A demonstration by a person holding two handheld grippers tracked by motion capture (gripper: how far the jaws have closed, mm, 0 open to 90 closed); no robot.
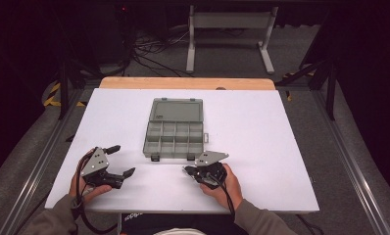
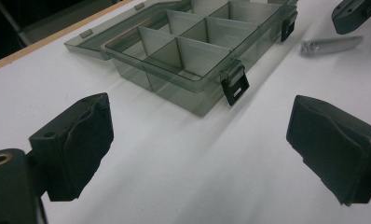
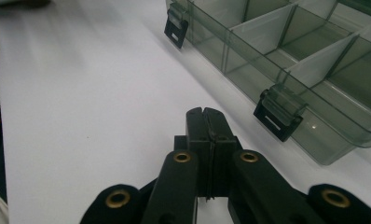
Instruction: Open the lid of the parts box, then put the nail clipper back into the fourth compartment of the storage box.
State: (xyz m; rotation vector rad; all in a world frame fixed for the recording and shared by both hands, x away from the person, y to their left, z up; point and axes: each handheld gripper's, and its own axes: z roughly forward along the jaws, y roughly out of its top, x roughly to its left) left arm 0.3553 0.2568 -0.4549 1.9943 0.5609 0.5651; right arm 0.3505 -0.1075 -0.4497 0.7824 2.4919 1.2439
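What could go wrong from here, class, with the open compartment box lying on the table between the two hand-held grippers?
1. The box's lid lies open flat and the compartments look empty; the light box might slide if nudged.
2. The right hand-held gripper is shut close beside a front latch; moving forward could knock it.
3. The left hand-held gripper stands open, facing the box's corner, which a jaw might clip.

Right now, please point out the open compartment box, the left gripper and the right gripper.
compartment box (image 1: 174,138), high view, on a divider of the tray.
left gripper (image 1: 125,161), high view, midway between its open fingertips.
right gripper (image 3: 206,113), right gripper view, at the tips of its shut jaws.
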